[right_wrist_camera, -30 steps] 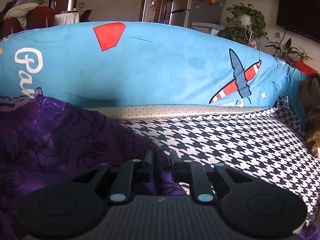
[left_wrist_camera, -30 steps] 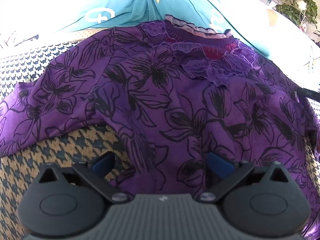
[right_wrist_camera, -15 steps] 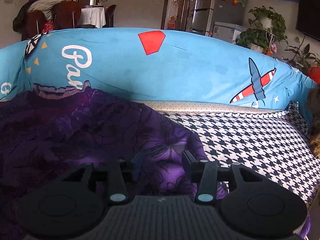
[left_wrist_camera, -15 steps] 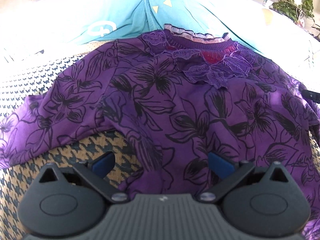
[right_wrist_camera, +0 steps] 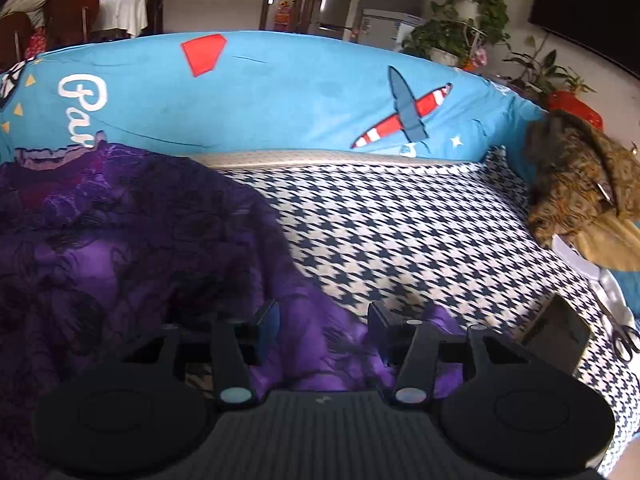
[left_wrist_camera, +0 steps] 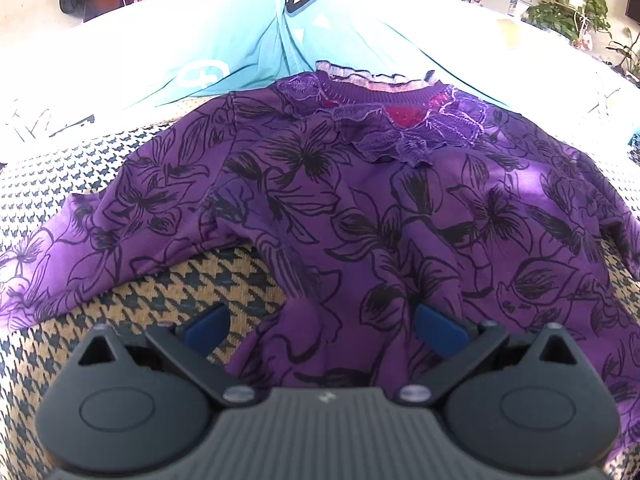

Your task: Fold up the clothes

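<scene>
A purple top with black flower print (left_wrist_camera: 380, 208) lies spread face up on the houndstooth sofa seat (left_wrist_camera: 224, 280), its lace collar at the far side against the blue cushion. My left gripper (left_wrist_camera: 322, 326) is open over the lower hem, with cloth bunched between its blue pads. In the right wrist view the same top (right_wrist_camera: 120, 248) fills the left half. My right gripper (right_wrist_camera: 324, 324) is open above the top's right edge, nothing held.
A long blue cushion (right_wrist_camera: 300, 92) with a plane print runs along the sofa back. A brown patterned garment (right_wrist_camera: 580, 184) is heaped at the right end. A dark flat object (right_wrist_camera: 558, 332) and scissors (right_wrist_camera: 624, 340) lie near the right edge.
My right gripper has opened and let go of the purple cloth, and has pulled back and to the right. My left gripper stays open and has risen slightly.
</scene>
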`<state>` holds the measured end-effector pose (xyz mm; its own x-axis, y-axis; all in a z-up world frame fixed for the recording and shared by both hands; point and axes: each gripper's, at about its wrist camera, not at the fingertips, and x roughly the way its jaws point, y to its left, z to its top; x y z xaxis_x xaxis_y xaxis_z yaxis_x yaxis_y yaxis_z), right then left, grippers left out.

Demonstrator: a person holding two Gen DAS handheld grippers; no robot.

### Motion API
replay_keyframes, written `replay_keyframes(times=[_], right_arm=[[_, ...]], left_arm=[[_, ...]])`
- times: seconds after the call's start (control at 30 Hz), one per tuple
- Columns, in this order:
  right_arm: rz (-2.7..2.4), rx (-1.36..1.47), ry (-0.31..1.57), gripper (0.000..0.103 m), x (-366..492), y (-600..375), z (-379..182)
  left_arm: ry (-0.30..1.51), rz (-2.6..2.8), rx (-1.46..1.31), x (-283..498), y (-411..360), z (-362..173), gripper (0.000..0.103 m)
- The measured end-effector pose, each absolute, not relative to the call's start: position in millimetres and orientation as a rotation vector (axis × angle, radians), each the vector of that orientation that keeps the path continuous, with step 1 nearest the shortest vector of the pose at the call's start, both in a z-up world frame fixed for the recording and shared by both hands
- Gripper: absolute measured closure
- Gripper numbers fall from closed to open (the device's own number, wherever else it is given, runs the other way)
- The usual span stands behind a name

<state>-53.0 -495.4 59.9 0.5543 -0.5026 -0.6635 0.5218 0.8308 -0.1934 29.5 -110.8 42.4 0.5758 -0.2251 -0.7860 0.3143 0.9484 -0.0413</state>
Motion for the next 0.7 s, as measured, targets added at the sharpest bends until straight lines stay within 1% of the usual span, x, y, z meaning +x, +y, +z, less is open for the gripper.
replay_keyframes(times=[0.23,0.33,0.37,0.4,0.47,0.5,0.6,0.7], right_arm=[[-0.733,0.152,0.844,0.041,-65,-539,43],[-0.754,0.177,0.889,0.041,-61,-544,32],[-0.757,0.174,0.889,0.046,-60,-545,30],[-0.763,0.171,0.885,0.063,-60,-546,28],[-0.789,0.169,0.876,0.084,-62,-549,28],[-0.797,0.175,0.868,0.089,-63,-550,29],[-0.827,0.176,0.818,0.093,-67,-553,36],[-0.909,0.076,0.686,0.093,-72,-545,56]], left_arm=[[0.908,-0.317,0.097,27,-114,42,0.0],[0.914,-0.315,0.101,28,-115,41,0.0],[0.914,-0.314,0.102,28,-116,40,0.0],[0.914,-0.313,0.103,28,-116,40,0.0],[0.915,-0.314,0.103,28,-116,39,0.0],[0.916,-0.314,0.104,28,-116,39,0.0],[0.918,-0.315,0.109,28,-117,37,0.0],[0.921,-0.319,0.113,28,-119,36,0.0]])
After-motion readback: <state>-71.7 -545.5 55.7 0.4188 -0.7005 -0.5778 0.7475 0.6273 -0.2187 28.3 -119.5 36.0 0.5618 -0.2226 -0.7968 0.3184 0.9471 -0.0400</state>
